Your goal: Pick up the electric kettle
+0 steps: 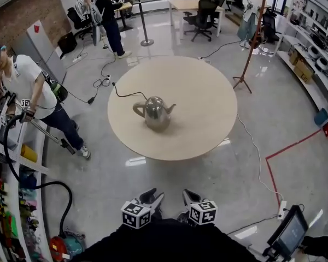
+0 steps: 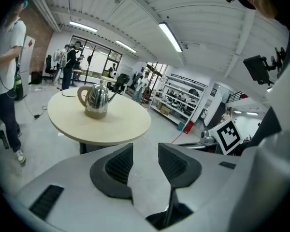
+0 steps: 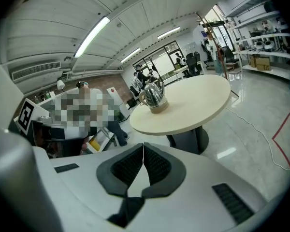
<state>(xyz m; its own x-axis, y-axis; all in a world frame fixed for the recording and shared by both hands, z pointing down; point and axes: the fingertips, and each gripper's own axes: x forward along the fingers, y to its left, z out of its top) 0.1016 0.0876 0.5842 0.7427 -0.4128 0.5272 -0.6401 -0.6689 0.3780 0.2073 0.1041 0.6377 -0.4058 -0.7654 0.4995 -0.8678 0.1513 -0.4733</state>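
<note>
1. The left gripper [image 2: 145, 152] has its jaws apart, with nothing between them.
2. The right gripper [image 3: 143, 150] has its jaws together and is empty.
3. The electric kettle [image 1: 154, 112] stands near the middle of the round tabletop [image 1: 208, 130], well apart from both.

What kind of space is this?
Probably a lab or workshop-style office: stocked shelving along the right wall, office chairs and a desk at the back, and a lone round table carrying the electric kettle on an open polished floor.
</note>
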